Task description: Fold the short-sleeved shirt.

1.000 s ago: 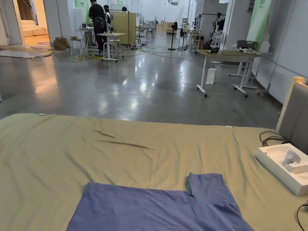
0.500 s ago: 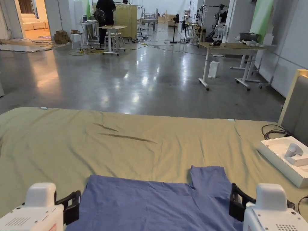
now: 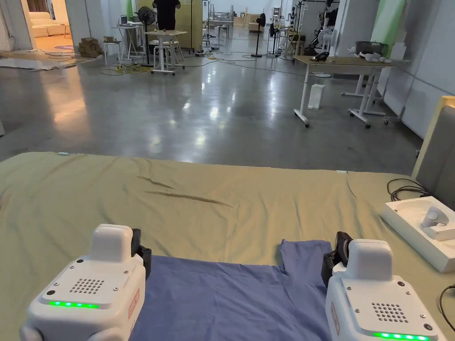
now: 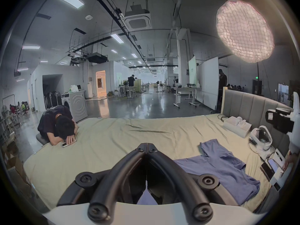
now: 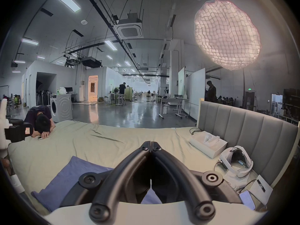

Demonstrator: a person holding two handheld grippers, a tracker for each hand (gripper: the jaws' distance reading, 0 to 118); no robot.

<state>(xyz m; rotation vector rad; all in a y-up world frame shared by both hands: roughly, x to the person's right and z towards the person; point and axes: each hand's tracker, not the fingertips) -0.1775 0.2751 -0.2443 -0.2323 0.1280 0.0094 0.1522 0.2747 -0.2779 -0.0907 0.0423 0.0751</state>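
A blue short-sleeved shirt (image 3: 231, 297) lies flat on the olive bed sheet (image 3: 200, 208), one sleeve (image 3: 306, 257) pointing to the far side. My left gripper (image 3: 141, 253) hovers at the shirt's left edge, and my right gripper (image 3: 336, 256) hovers by that sleeve on the right. In the left gripper view the jaws of the left gripper (image 4: 146, 145) meet at the tips with nothing between them, the shirt (image 4: 224, 166) lying to their right. The right gripper (image 5: 151, 143) is likewise shut and empty, with the shirt (image 5: 68, 176) below and left of it.
A white box (image 3: 422, 231) with a controller, cables (image 3: 402, 188) and a grey headboard (image 3: 437, 164) line the bed's right side. A white headset (image 5: 235, 160) and a phone (image 5: 247, 201) lie nearer. A person (image 4: 60, 129) rests their head on the bed's far left corner.
Both grippers have come up from the bottom of the head view and moved forward along the shirt's two sides. The shirt has not moved; the camera tilted down slightly.
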